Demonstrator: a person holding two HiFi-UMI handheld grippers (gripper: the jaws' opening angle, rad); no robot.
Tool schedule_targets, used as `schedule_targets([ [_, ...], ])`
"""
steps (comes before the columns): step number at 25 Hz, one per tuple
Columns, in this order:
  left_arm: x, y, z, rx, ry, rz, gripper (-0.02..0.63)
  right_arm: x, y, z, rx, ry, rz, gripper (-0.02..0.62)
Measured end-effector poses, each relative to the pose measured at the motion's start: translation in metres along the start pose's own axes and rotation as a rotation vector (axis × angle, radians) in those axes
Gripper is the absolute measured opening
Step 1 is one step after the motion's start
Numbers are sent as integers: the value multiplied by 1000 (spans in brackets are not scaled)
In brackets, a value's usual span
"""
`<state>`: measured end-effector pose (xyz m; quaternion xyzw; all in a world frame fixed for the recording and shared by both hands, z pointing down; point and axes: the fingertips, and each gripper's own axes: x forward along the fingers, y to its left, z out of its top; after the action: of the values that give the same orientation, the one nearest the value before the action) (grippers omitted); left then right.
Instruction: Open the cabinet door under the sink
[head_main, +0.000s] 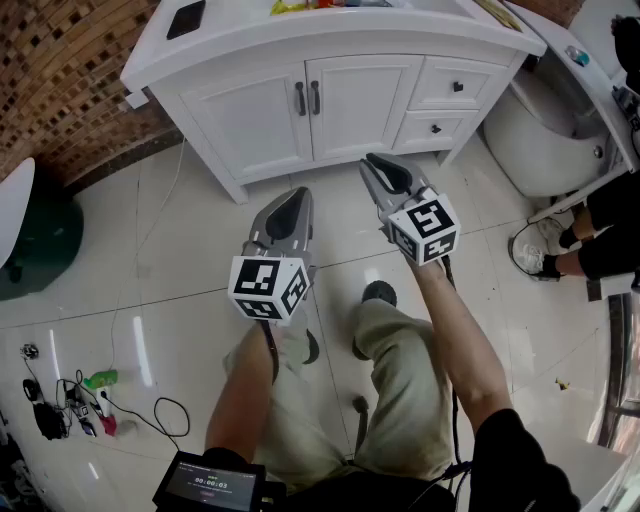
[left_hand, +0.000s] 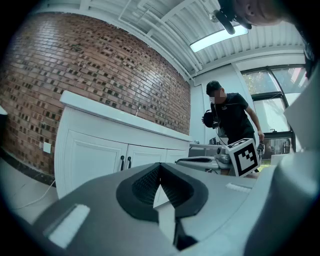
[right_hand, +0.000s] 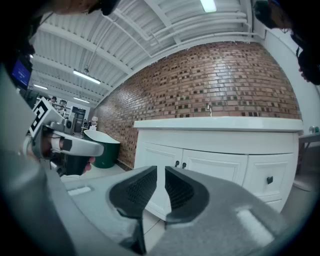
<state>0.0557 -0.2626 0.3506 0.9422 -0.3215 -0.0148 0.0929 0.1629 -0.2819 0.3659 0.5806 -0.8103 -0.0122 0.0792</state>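
Both arms reach forward and down, the left forearm (head_main: 243, 385) held lower than the right forearm (head_main: 457, 335). The left claw (head_main: 292, 203) is empty, its jaw tips touching. The right claw (head_main: 377, 165), slightly further ahead, is also empty, with a narrow slit between its jaws.

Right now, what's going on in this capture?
A person faces a white sink cabinet, holding a gripper in each hand. The double doors are shut, and both grippers are held short of the door handles, touching nothing. The left gripper has its jaws together. The right gripper has its jaws a narrow gap apart, with nothing between them. Opening has not started yet.
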Motion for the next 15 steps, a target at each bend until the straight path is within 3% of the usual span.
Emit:
schedule_targets([
  [7,59,34,-23,24,36,-5,17,101,-42,-41,8,88,-29,54],
  [15,106,73,-16,1,18,-14,17,203,-79,-71,-6,150,-76,66],
])
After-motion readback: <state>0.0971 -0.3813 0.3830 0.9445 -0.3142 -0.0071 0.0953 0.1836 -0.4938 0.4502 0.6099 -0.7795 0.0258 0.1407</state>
